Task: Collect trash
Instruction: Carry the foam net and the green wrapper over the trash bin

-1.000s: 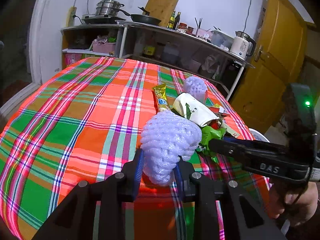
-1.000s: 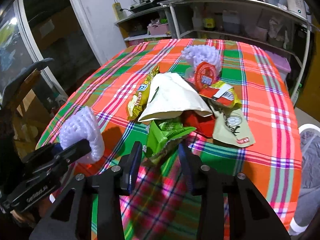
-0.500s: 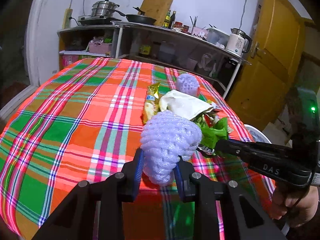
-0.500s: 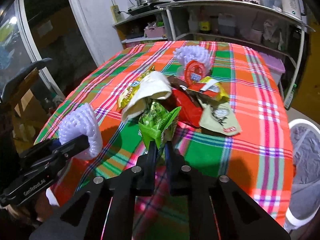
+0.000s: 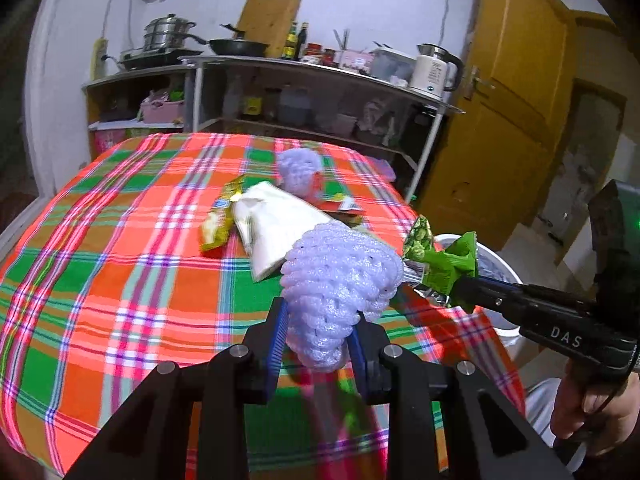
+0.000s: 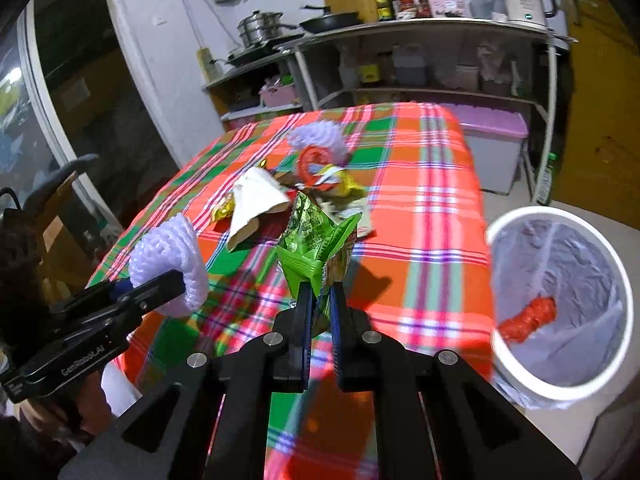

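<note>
The left hand-held gripper (image 5: pixel 318 336) is clamped on a pale lilac foam fruit net (image 5: pixel 340 280), its blue-padded fingers (image 5: pixel 277 334) pressing the net's narrow end from both sides. The right hand-held gripper (image 6: pixel 320 312) is clamped on a crumpled green foil snack wrapper (image 6: pixel 316 240), its jaws nearly together. Both items are held off the tabletop (image 5: pixel 120 240), which is covered by an orange, green and white plaid cloth.

On the cloth lies a cluster of remaining trash: a second lilac foam fruit net (image 5: pixel 298 170), one white folded paper bag (image 5: pixel 272 228), one yellow snack wrapper (image 5: pixel 220 220) touching the bag's left edge, and one red round lid-like piece (image 6: pixel 314 160) standing against the far net. Further wrappers beside these are too blurred to count. In all, two foam nets and two hand-held grippers are visible.

Beside the tabletop's right edge stands one white round bin lined with a translucent plastic bag (image 6: pixel 560 300); a red piece of trash (image 6: pixel 528 320) lies inside it.

Behind the tabletop, a metal shelving unit (image 5: pixel 320 92) against a white wall carries a steel steamer pot (image 5: pixel 168 36), a black frying pan (image 5: pixel 240 46), a wooden cutting board (image 5: pixel 268 20), bottles and a white electric kettle (image 5: pixel 434 68). A yellow wooden door (image 5: pixel 500 100) stands at right.
</note>
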Demonstrator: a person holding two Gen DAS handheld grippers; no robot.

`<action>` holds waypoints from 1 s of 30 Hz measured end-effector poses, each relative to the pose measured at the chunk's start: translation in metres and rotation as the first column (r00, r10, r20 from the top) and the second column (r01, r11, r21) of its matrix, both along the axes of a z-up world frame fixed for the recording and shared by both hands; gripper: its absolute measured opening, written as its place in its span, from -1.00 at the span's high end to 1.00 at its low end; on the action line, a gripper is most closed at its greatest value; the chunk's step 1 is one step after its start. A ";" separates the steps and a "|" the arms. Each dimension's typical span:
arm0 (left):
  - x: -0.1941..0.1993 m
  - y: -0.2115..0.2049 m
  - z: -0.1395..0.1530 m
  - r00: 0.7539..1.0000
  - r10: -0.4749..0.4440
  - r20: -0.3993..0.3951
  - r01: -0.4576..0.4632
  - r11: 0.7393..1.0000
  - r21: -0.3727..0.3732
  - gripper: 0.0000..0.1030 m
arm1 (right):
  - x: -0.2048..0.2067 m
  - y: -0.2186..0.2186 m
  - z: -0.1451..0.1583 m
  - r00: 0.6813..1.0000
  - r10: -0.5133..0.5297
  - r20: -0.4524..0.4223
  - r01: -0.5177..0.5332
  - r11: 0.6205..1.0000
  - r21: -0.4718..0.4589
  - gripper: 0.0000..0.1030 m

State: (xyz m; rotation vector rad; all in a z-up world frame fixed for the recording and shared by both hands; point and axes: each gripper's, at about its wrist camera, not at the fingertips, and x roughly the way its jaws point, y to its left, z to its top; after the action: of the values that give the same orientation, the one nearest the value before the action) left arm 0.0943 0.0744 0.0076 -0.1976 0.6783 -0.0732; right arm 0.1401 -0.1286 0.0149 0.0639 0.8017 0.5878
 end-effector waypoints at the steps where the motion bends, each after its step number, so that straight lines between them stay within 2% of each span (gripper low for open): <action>1: 0.001 -0.006 0.002 1.000 -0.011 0.003 0.011 1.000 0.002 0.44 | -0.002 -0.006 0.002 1.000 -0.009 0.005 0.009 1.000 0.003 0.83; 13: 0.016 -0.070 0.018 0.991 -0.132 0.029 0.132 0.991 0.029 0.43 | -0.018 -0.078 0.015 0.990 -0.133 0.039 0.132 0.991 0.028 0.83; 30: 0.049 -0.147 0.027 0.961 -0.272 0.043 0.270 0.962 0.043 0.43 | -0.010 -0.154 0.012 0.956 -0.290 0.034 0.288 0.956 0.049 0.83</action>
State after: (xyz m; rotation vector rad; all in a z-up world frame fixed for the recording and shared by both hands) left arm 0.1428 -0.0722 0.0343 -0.0663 0.6548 -0.3271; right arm 0.1301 -0.2827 0.0264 0.2055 0.7234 0.3276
